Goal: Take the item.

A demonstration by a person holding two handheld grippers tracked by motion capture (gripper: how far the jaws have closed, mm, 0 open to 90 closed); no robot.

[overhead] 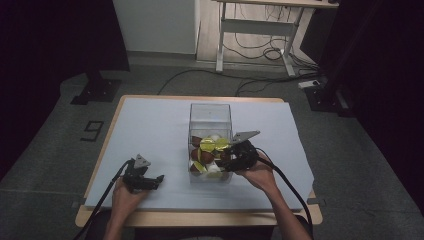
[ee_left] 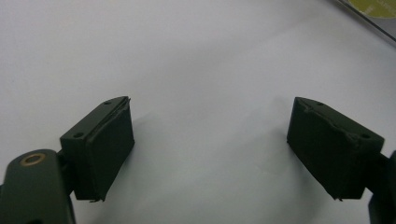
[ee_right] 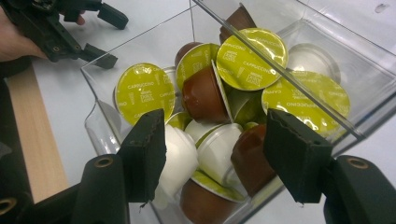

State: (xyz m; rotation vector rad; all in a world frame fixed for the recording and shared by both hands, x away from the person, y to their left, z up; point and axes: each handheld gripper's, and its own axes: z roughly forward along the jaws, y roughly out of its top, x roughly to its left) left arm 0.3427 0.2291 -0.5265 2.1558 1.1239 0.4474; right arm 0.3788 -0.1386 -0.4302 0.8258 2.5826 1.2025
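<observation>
Dim room, cabled desk upper centre of the high view; white-covered worktop (overhead: pixel 150 125) mid-frame. Clear plastic box (overhead: pixel 210 117) at centre holds a heap of coffee capsules (ee_right: pixel 219 93), green-lidded, brown and white. Right gripper (overhead: pixel 227 161) is at the box's right side, low; its jaws straddle a white capsule (ee_right: pixel 217 151) and a brown one, not yet clamped, nothing grasped. Left gripper (overhead: pixel 159 180) rests lower left, released, empty. No capsule lies outside the box; I'd judge the picking is barely begun.
</observation>
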